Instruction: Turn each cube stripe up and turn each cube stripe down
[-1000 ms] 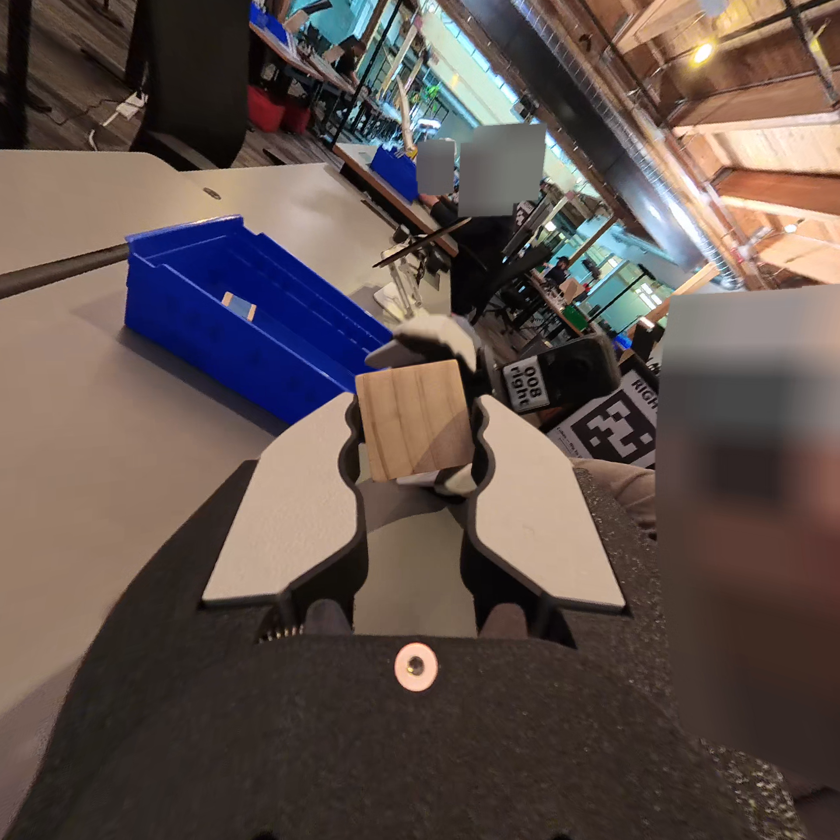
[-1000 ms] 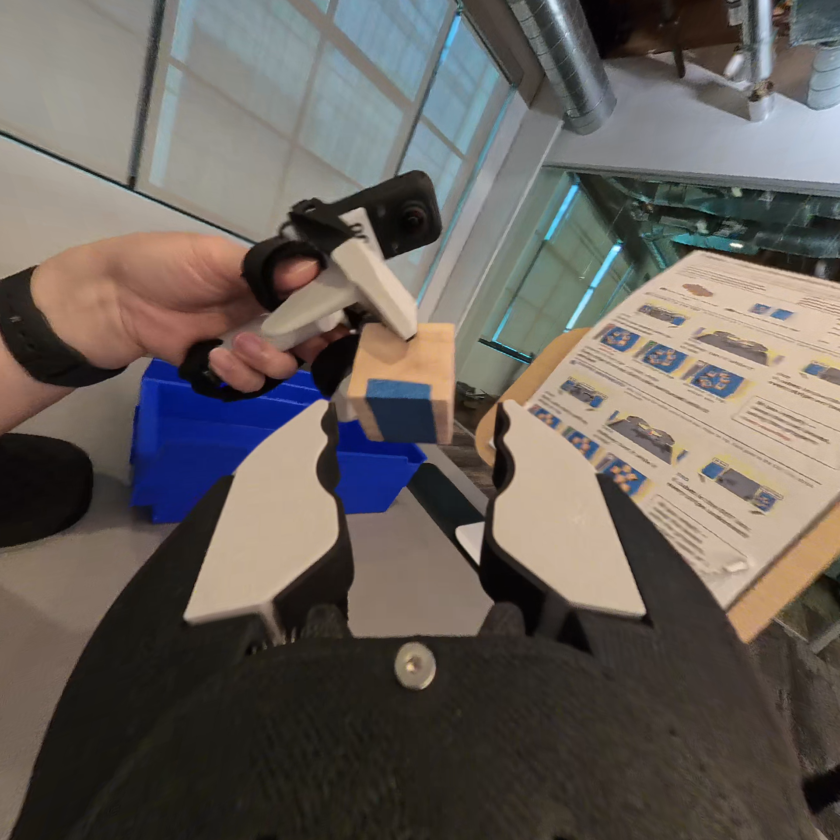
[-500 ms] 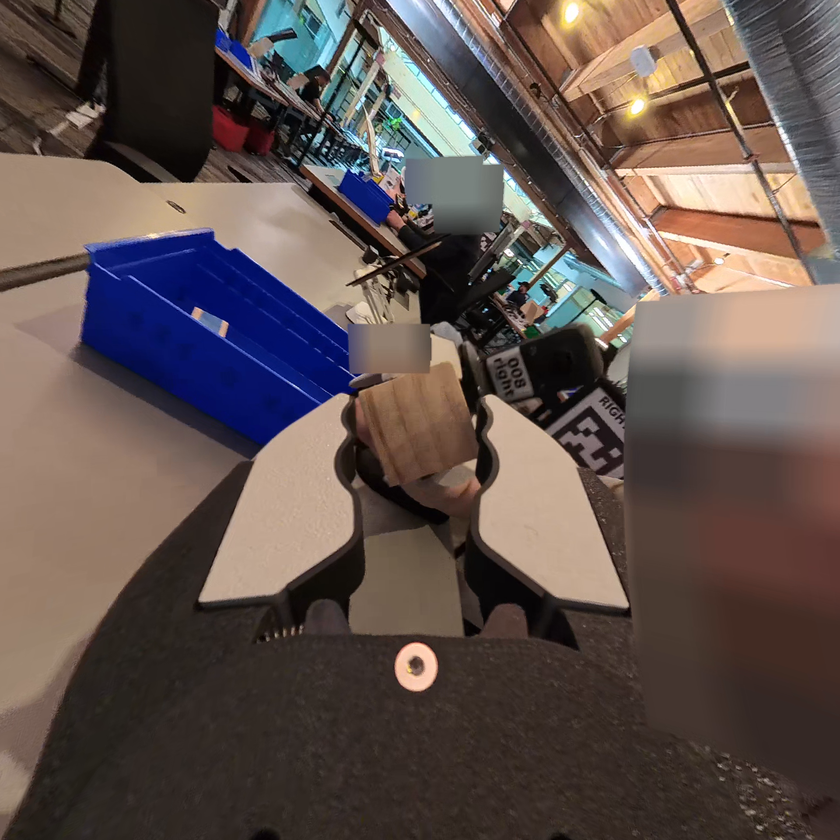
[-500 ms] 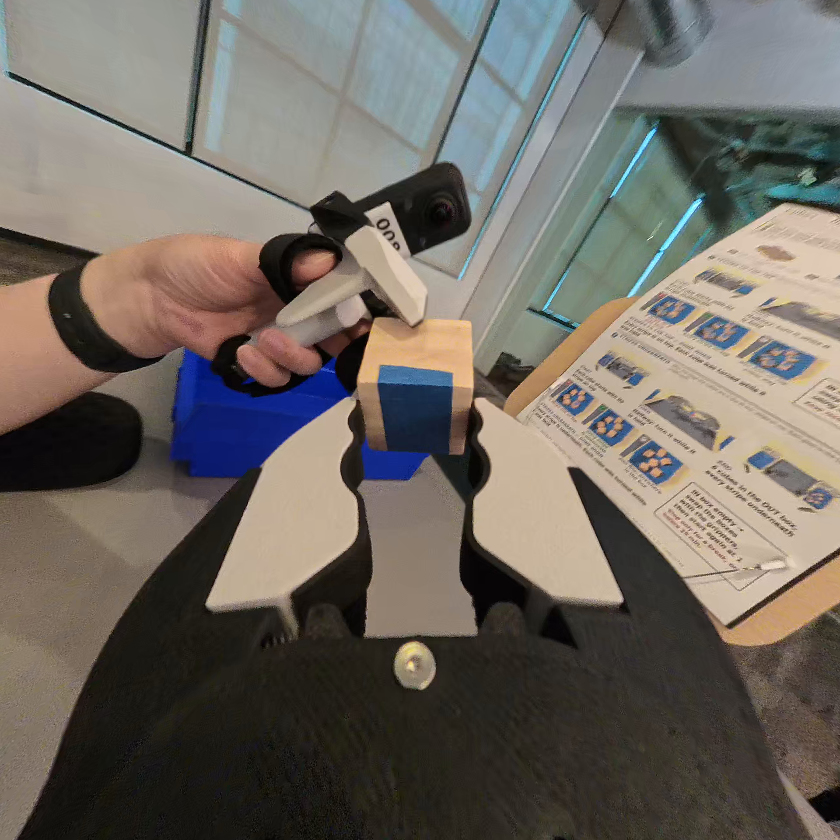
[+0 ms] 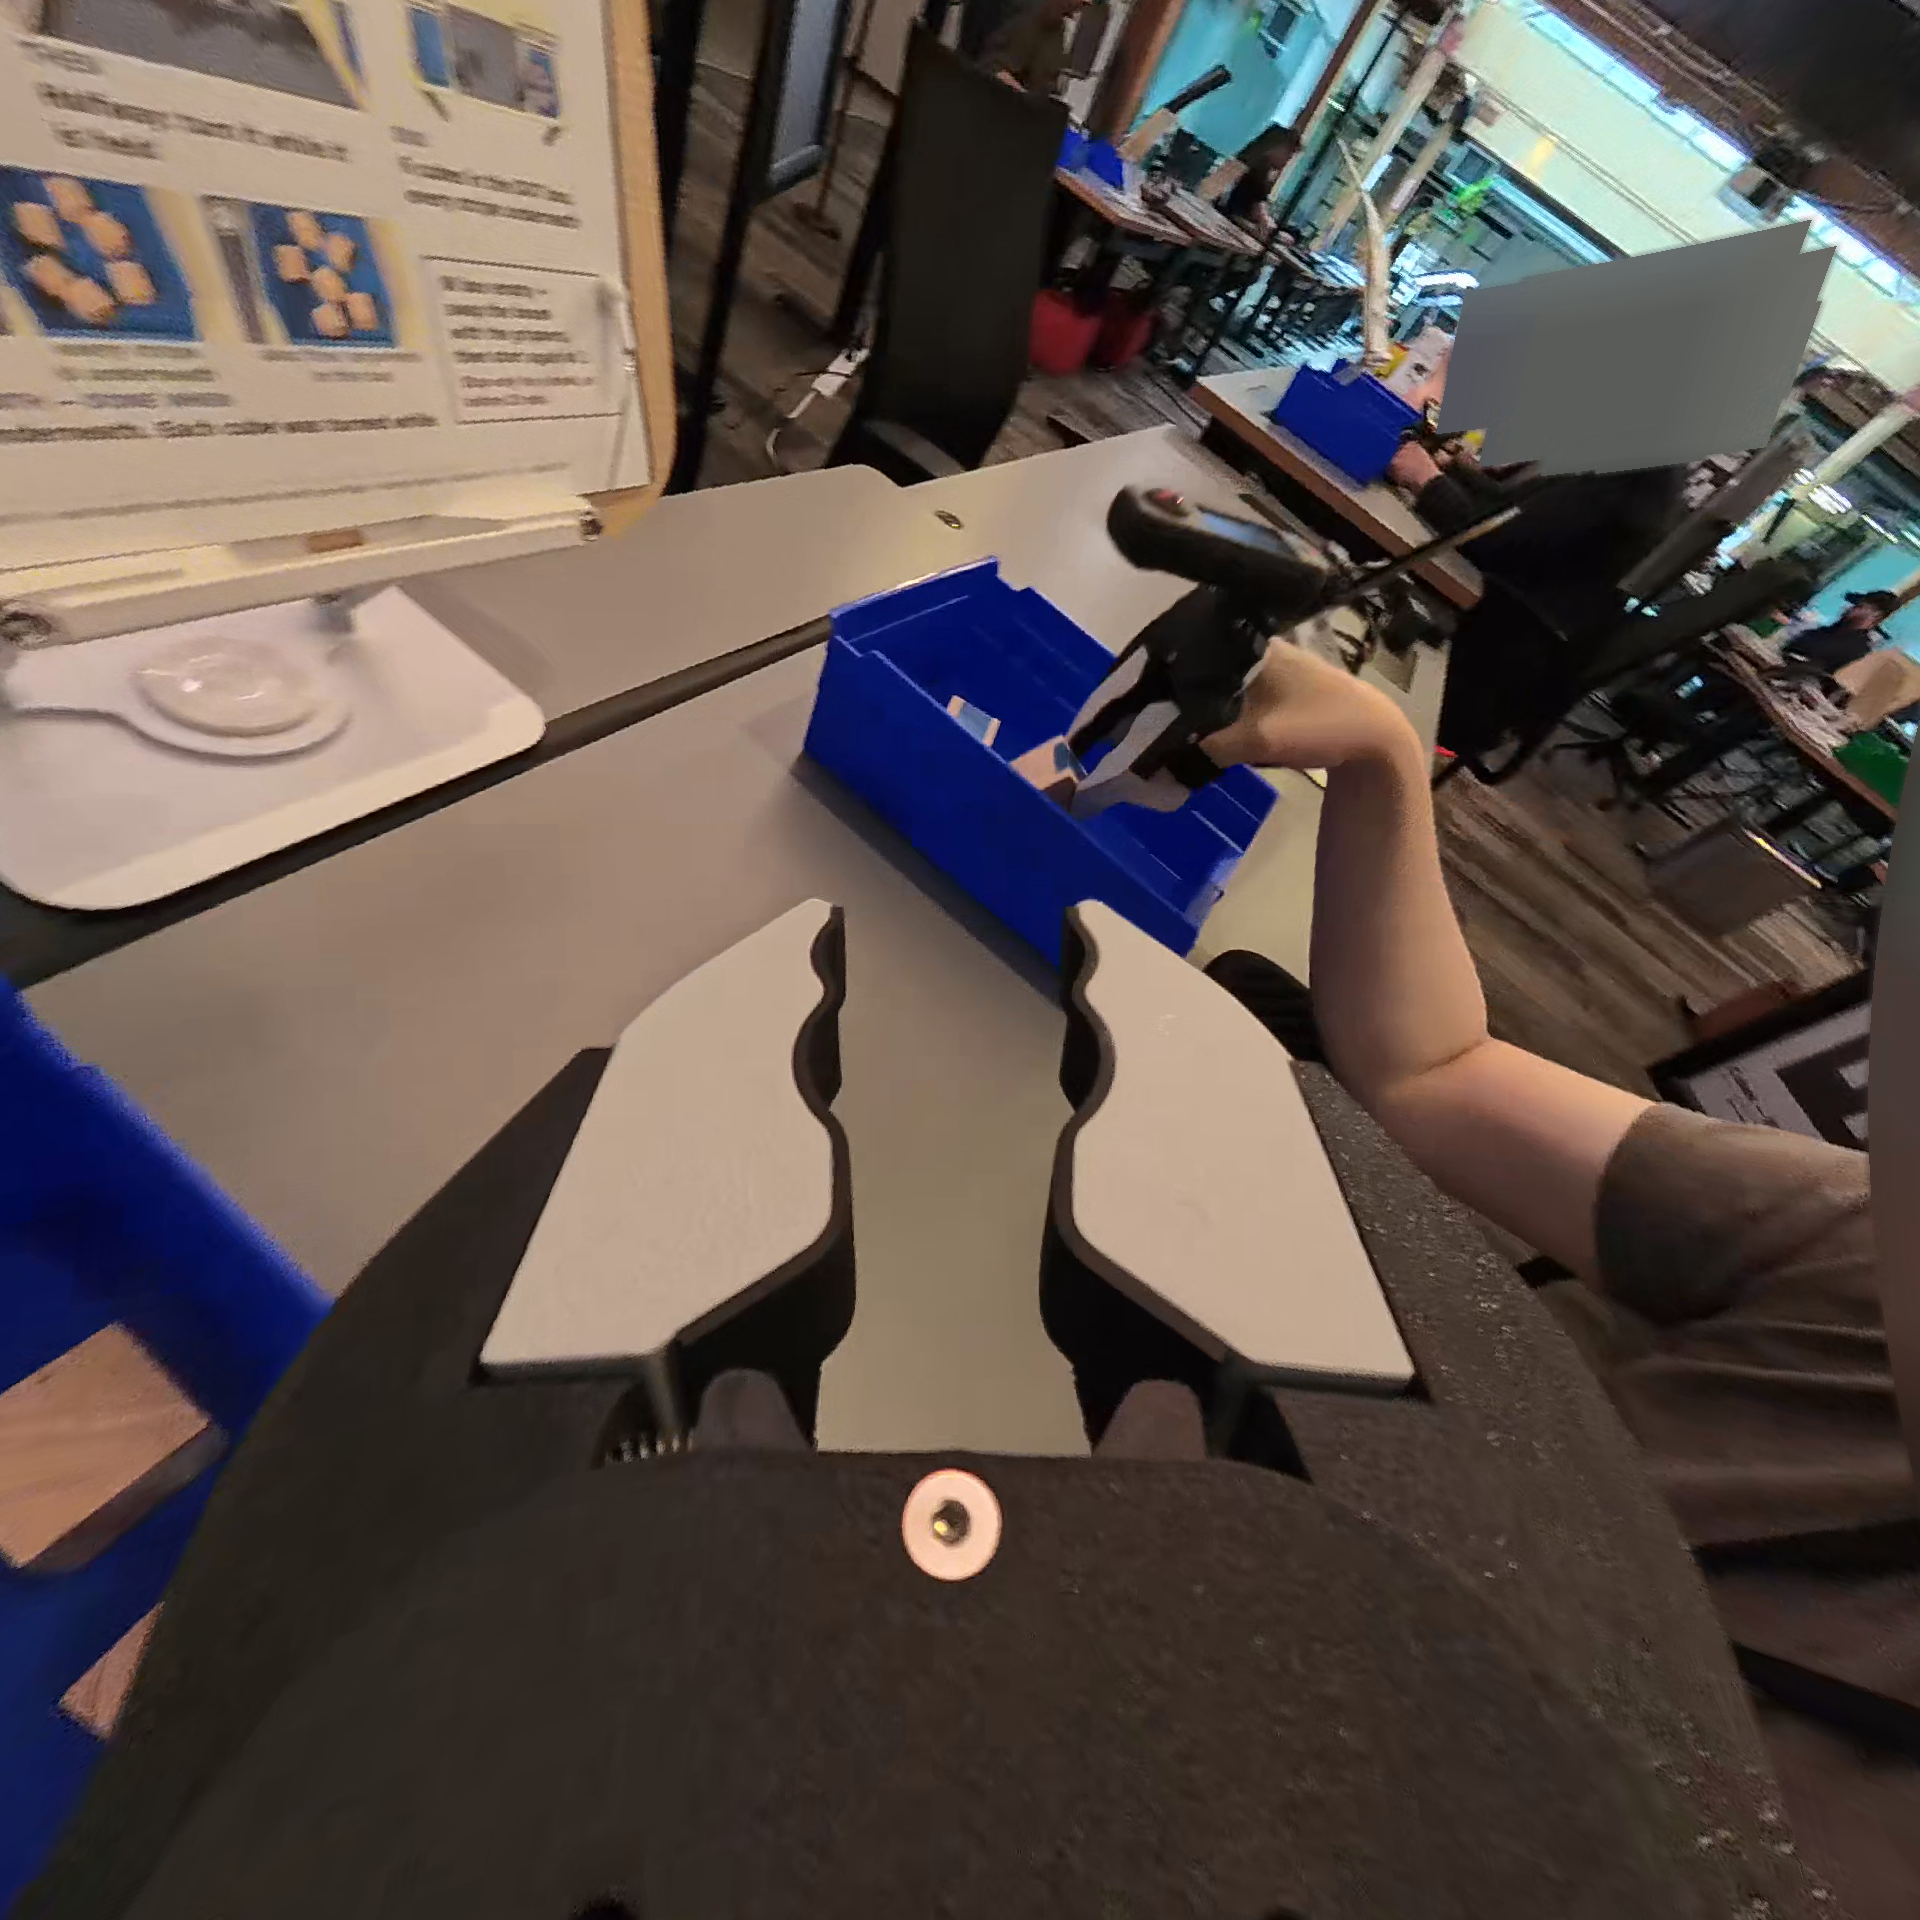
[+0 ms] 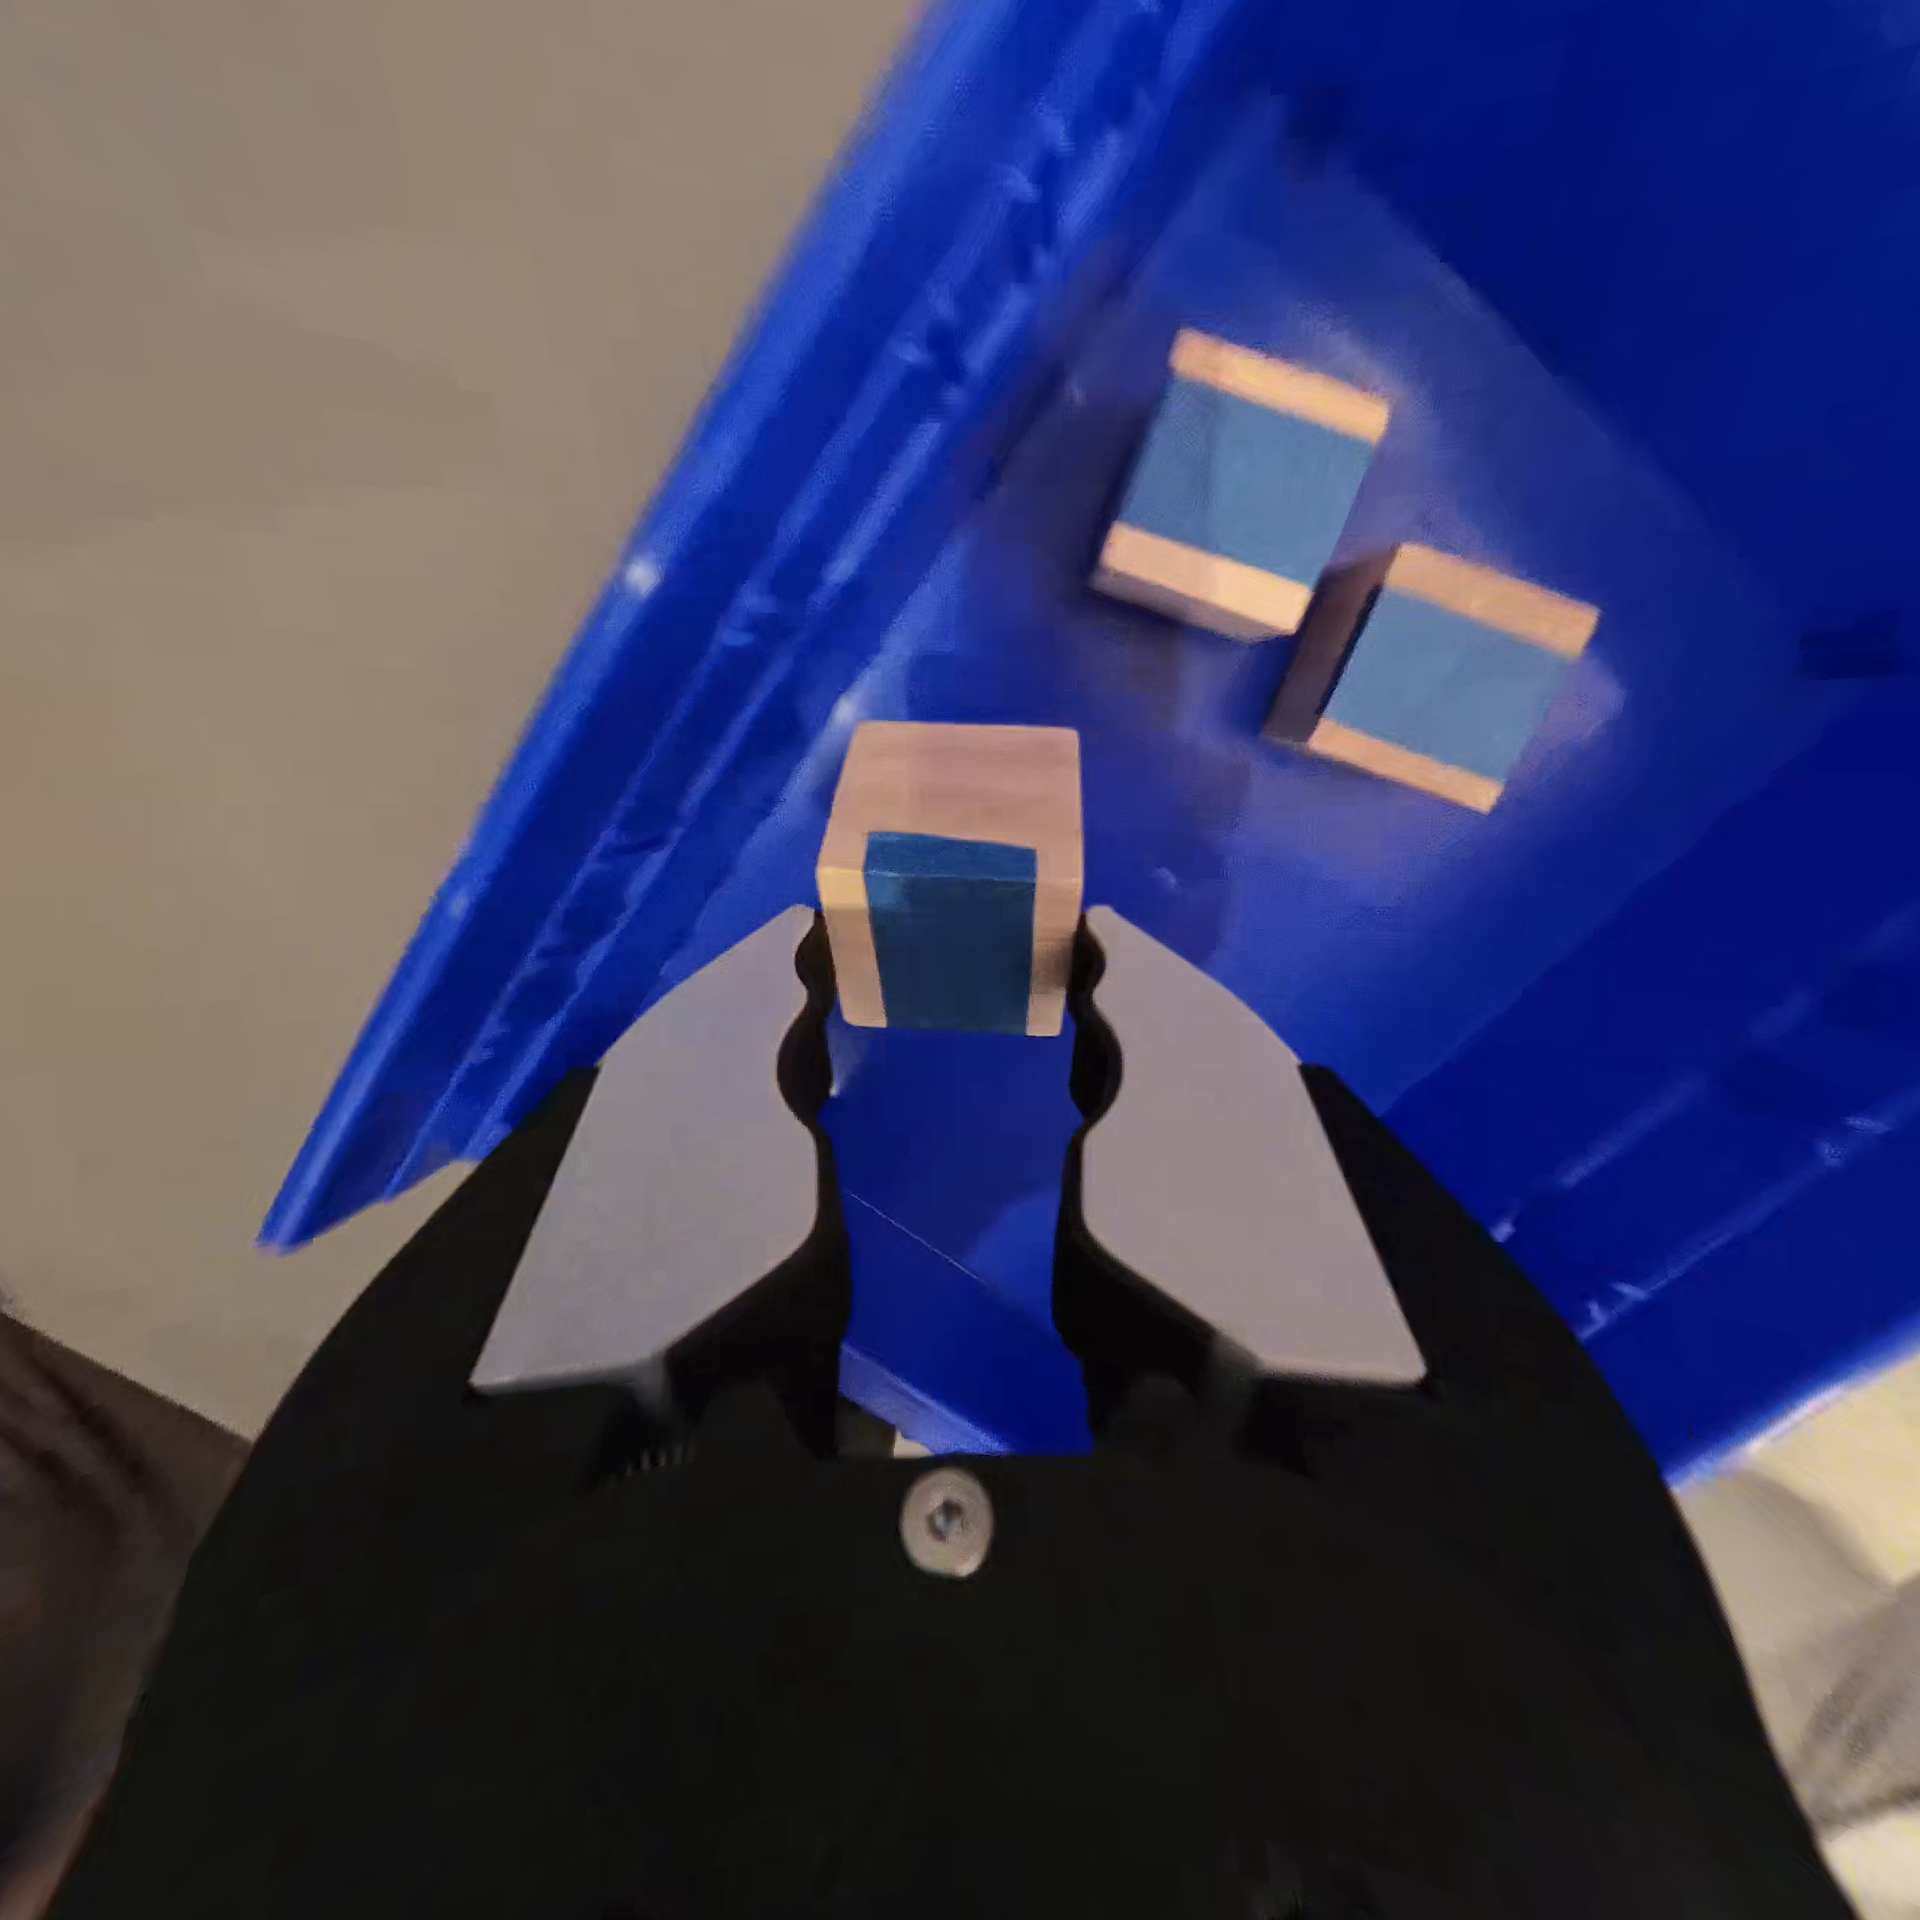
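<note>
Overhead, right claw [image 6: 951, 920] grasping striped cube [image 6: 951, 883] over blue bin [image 6: 1558, 935]; left claw [image 5: 951, 925] released above grey table [image 5: 416, 935].

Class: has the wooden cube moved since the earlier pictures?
Yes. The cube, gripped by the right claw, has gone from beside the instruction board down over the blue bin.

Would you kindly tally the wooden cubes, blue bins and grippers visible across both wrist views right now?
Wooden cubes: 5 – one held, two lying in the far bin, two in the near bin
Blue bins: 2
Grippers: 2 – left gripper, right gripper
Total: 9
</note>
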Demonstrator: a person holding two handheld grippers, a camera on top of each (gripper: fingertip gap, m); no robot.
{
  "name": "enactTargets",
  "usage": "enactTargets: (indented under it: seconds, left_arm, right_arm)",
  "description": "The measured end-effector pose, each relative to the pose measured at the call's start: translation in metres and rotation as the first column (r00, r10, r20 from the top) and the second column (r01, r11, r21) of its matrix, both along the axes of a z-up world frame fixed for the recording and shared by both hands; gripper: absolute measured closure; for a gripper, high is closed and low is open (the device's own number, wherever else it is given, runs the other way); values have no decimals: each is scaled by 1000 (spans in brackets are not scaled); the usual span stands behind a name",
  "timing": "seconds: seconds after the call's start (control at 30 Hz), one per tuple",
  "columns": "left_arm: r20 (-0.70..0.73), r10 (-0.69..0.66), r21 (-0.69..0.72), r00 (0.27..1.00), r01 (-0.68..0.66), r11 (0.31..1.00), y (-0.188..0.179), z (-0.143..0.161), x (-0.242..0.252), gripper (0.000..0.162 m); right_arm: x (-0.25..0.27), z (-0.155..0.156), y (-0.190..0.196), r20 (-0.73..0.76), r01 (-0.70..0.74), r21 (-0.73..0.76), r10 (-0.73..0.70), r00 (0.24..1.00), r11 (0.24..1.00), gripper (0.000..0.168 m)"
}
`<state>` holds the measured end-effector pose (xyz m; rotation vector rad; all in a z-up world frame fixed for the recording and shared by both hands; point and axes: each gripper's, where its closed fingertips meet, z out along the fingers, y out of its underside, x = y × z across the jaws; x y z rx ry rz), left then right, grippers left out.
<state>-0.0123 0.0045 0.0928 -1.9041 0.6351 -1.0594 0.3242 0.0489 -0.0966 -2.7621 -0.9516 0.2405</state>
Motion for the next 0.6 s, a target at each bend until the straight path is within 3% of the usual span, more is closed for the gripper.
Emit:
enactTargets:
  seconds: [0.1,0.2,0.37,0.53,0.6]
  left_arm:
    - [-44,53,-43,998,-55,998,4,-9,-16,123]
    - [-127,137,-90,982,-149,985,9,-21,-40,125]
    - [-300,372,-69,878,-409,910,25,-39,-106,125]
    - [-371,271,-186,888,-357,915,6,-62,-127,134]
    - [-349,313,-191,883,-394,899,11,-63,-138,134]
  right_arm:
    - [11,-25,10,123,69,-40,-63,990,997,124]
    - [1,-34,11,91,74,-73,-67,994,995,123]
    - [-2,-43,23,99,88,-41,-84,992,995,123]
    - [5,-31,31,90,95,21,-97,991,995,113]
    - [9,-14,37,43,116,94,-120,992,989,111]
